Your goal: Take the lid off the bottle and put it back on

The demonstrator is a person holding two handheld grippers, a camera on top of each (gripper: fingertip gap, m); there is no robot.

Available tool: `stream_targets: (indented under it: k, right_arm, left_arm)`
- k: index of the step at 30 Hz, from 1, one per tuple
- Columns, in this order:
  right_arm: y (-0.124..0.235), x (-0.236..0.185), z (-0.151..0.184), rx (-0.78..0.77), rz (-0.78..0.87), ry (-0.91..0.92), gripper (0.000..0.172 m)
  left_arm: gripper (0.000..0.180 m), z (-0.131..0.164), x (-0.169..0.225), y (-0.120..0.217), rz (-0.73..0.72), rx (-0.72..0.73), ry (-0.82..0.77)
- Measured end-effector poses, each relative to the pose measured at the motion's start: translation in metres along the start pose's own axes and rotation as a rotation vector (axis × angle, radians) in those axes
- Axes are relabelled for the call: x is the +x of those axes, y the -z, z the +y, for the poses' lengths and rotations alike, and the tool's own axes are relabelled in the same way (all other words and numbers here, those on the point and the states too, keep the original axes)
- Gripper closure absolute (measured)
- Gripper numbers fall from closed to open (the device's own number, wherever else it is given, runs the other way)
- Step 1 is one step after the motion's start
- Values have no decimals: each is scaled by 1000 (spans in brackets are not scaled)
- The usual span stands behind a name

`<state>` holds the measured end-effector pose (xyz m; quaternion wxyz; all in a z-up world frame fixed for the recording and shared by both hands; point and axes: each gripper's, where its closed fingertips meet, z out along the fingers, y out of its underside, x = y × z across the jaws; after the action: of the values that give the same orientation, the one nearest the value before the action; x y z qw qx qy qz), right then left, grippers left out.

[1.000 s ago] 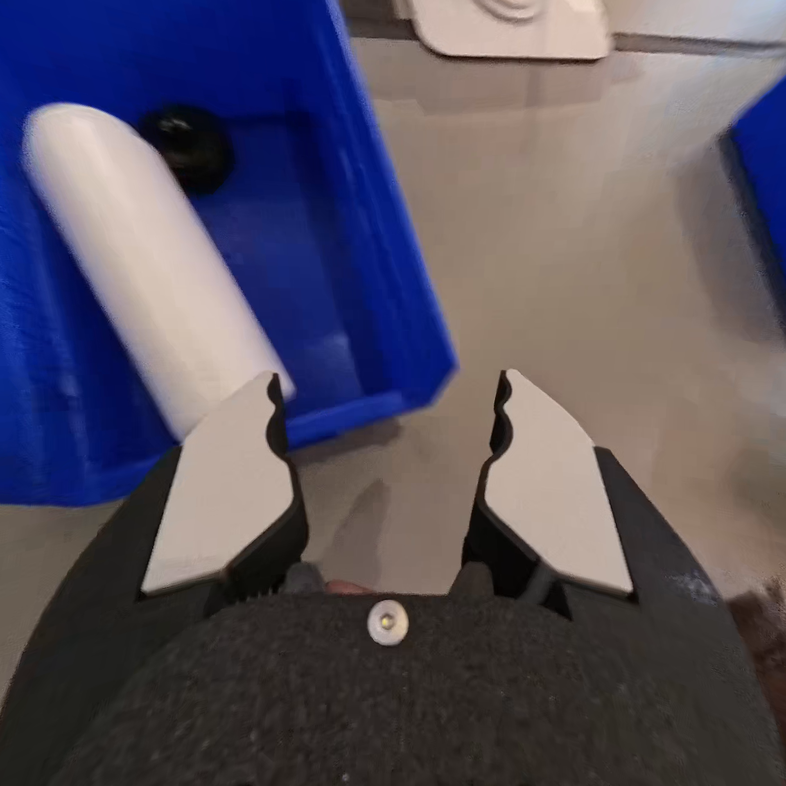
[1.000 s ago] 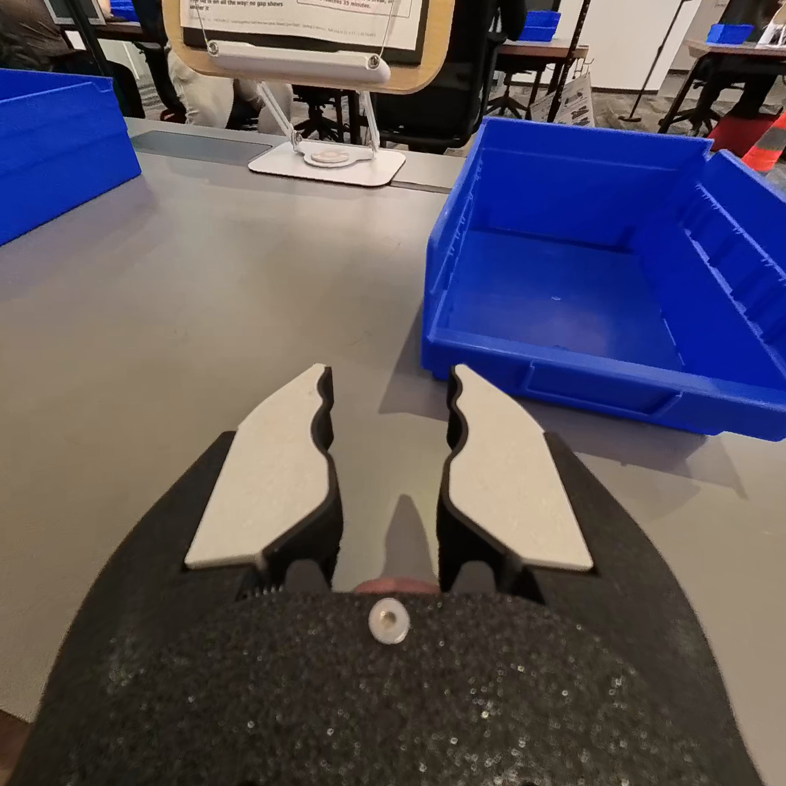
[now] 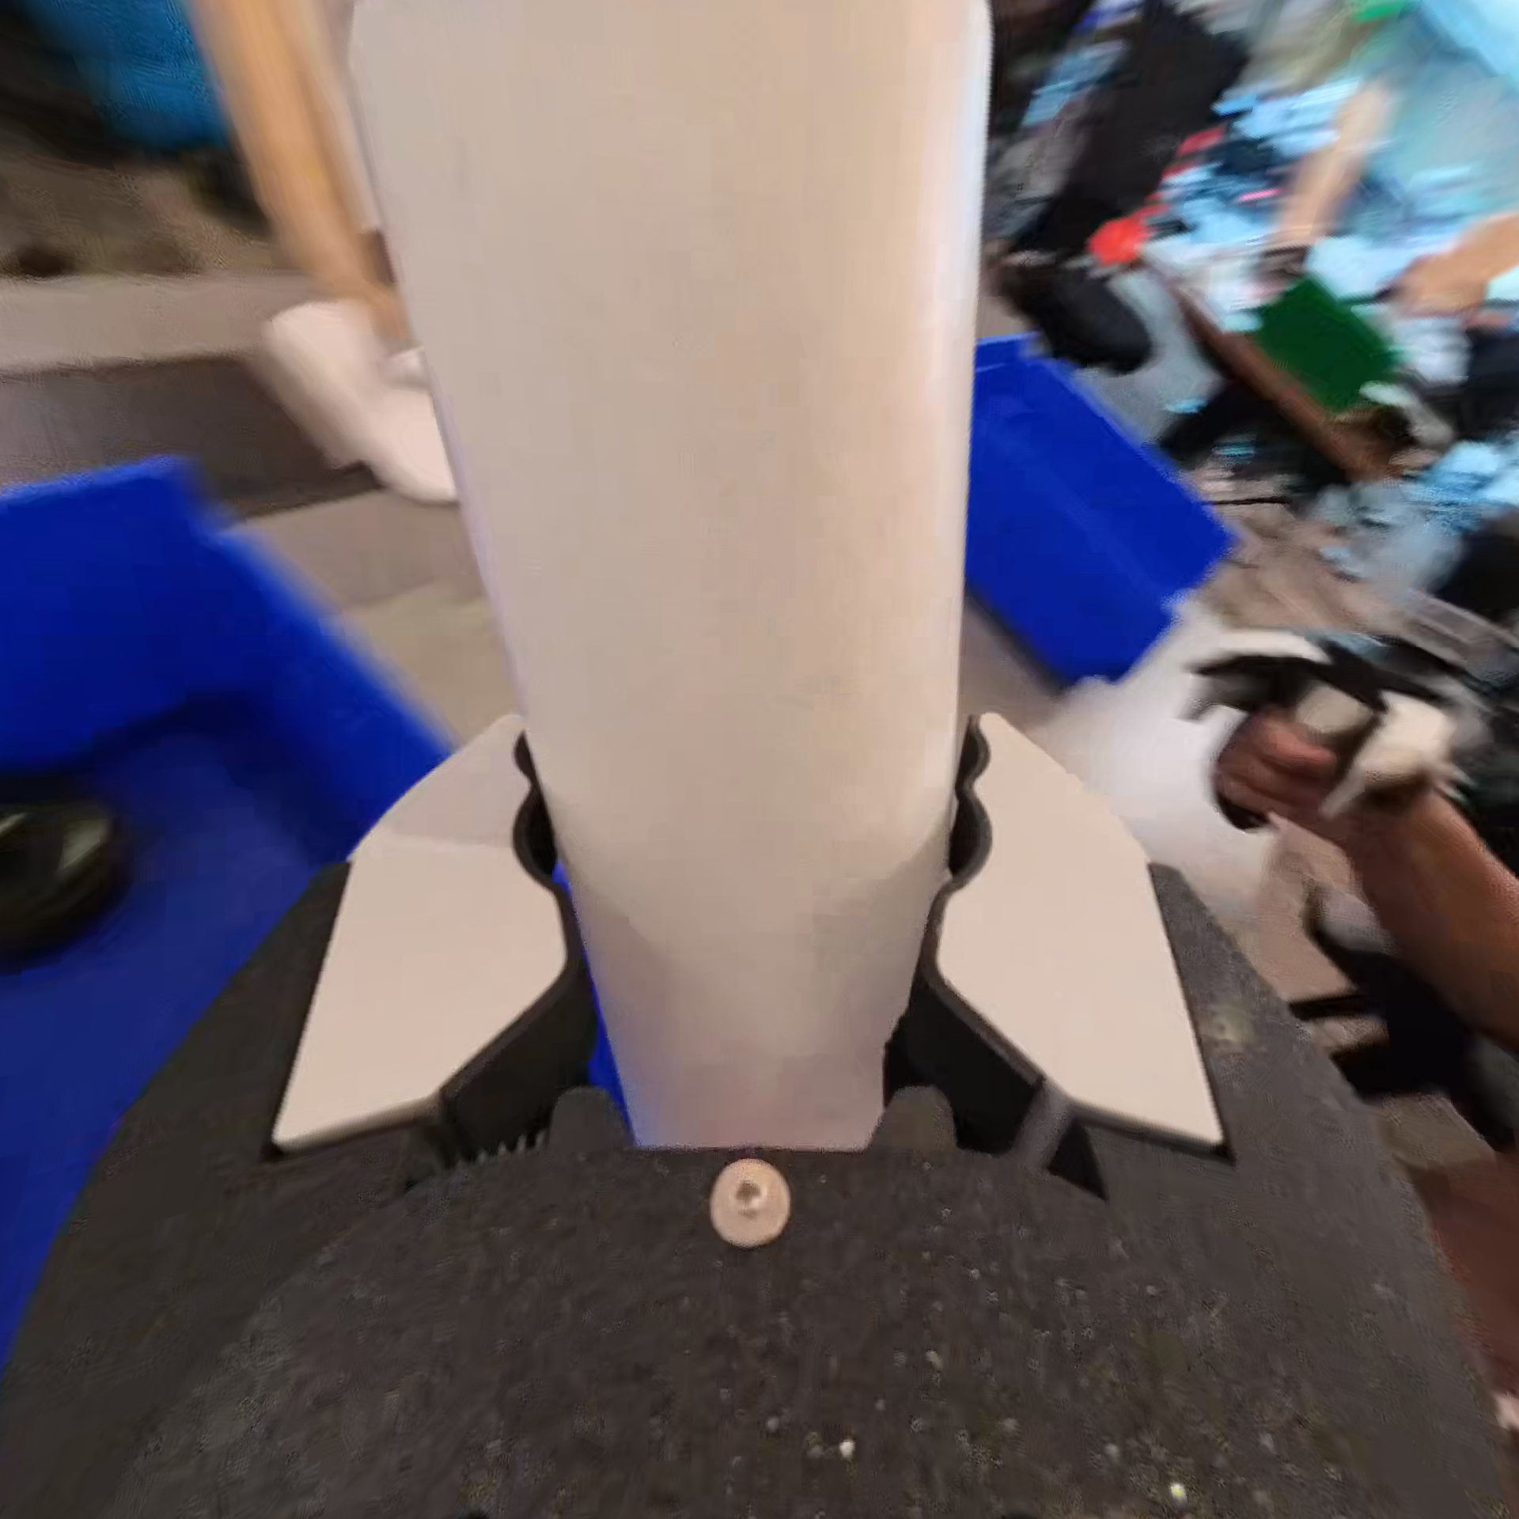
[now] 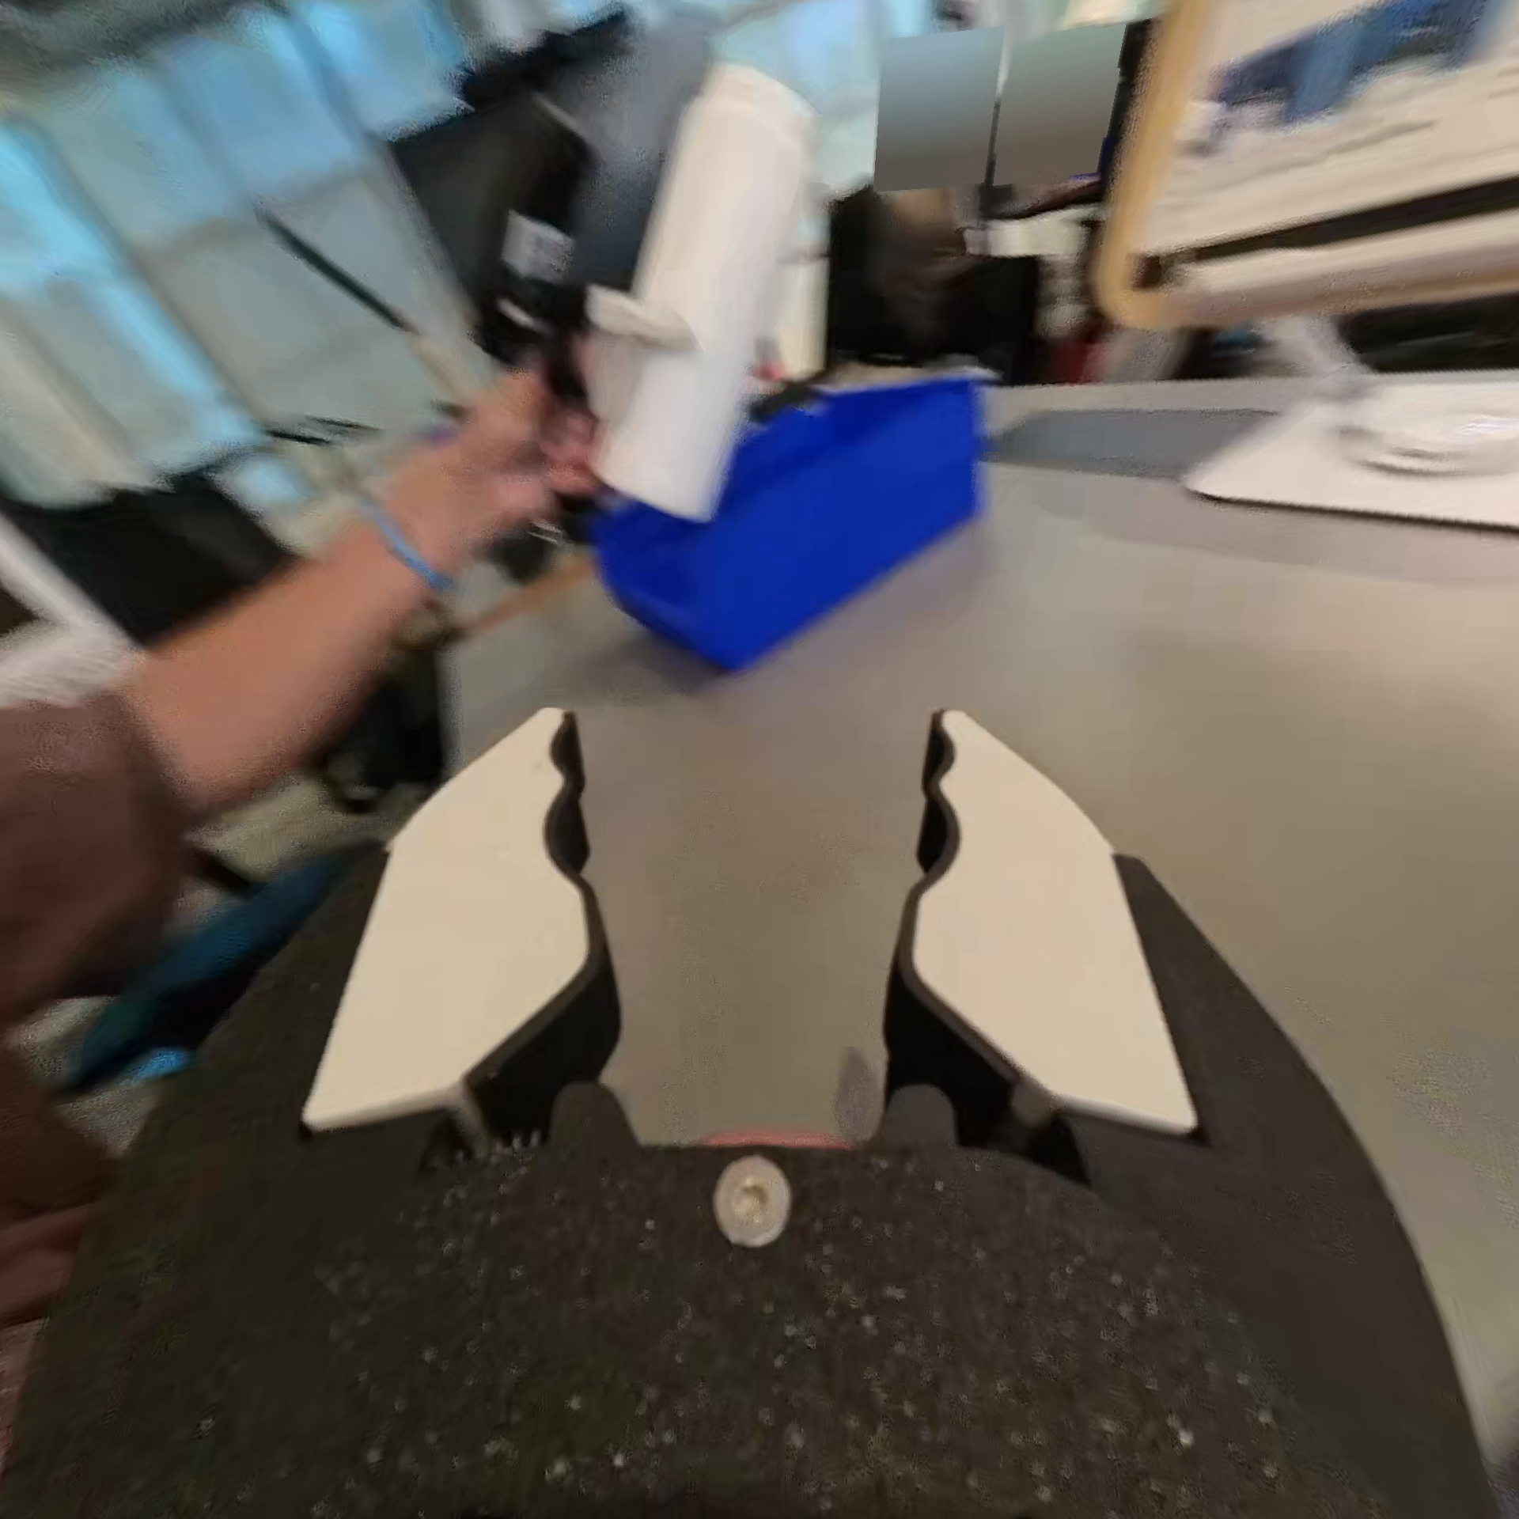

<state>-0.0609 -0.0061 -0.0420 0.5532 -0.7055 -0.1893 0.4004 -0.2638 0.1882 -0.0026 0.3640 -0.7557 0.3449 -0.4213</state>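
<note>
My left gripper point(image 3: 748, 740) is shut on a white bottle point(image 3: 699, 493). Both pads press its sides near its lower end. The bottle stands upright in the grasp, and its top is out of frame. In the right wrist view the same bottle point(image 4: 707, 288) hangs in the left gripper point(image 4: 612, 345) above a blue bin point(image 4: 822, 510). A black round thing point(image 3: 49, 871) lies in the blue bin point(image 3: 164, 657) at the left. My right gripper point(image 4: 752, 723) is open and empty over the grey table point(image 4: 1151, 699). It also shows blurred in the left wrist view point(image 3: 1315, 707), in a hand.
A second blue bin point(image 3: 1068, 510) stands behind the bottle at the right. A board on a white stand point(image 4: 1397, 460) is at the table's far right. The person's arm point(image 4: 288, 657) reaches across on the left.
My left gripper has taken hold of the white bottle that lay in the blue bin and lifted it upright. My right gripper has opened wider and swung to face the left bin.
</note>
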Motion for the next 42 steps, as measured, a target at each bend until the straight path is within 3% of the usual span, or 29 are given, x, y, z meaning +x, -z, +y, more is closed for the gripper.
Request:
stream_targets:
  k: [2, 5, 6, 10, 13, 15, 18, 21, 25, 30, 33, 36, 42]
  right_arm:
    - [-30, -15, -42, 33, -243, -89, 80]
    - [-72, -10, -89, 60, -402, -149, 52]
    - [-86, -5, -96, 43, -418, -151, 43]
    - [-118, 4, -99, -63, -468, -134, 34]
    - [-121, 2, -95, -64, -514, -128, 48]
    - [-120, 15, -85, -89, -482, -131, 86]
    - [-113, 37, -78, -55, -414, -66, 87]
    - [-107, 64, -81, 17, -299, -28, 88]
    - [-110, 98, -65, -36, -81, 240, 87]
    - [-129, 117, -54, -47, 2, 325, 87]
    - [-141, 130, -33, -138, 63, 386, 87]
    - [-142, 132, -33, -40, 32, 331, 87]
    - [-142, 129, -32, -23, 36, 348, 87]
  left_arm:
    - [86, -3, 50, -24, 162, 44, -83]
    - [86, 0, 107, -59, 321, 75, -150]
    - [86, 2, 120, -70, 358, 81, -160]
    - [86, 9, 153, -106, 457, 79, -175]
    - [85, 25, 153, -131, 429, 14, -212]
    - [85, 36, 153, -140, 422, -22, -211]
    - [95, 46, 137, -141, 311, -42, -183]
    - [94, 54, 125, -109, 256, -51, -158]
    - [93, 46, 72, -41, -10, -75, -157]
    - [85, 29, -72, 33, -587, -234, 1]
    - [86, 35, -143, 30, -752, -240, 146]
    - [85, 51, -200, 11, -862, -261, 238]
    - [91, 74, -260, -8, -920, -378, 418]
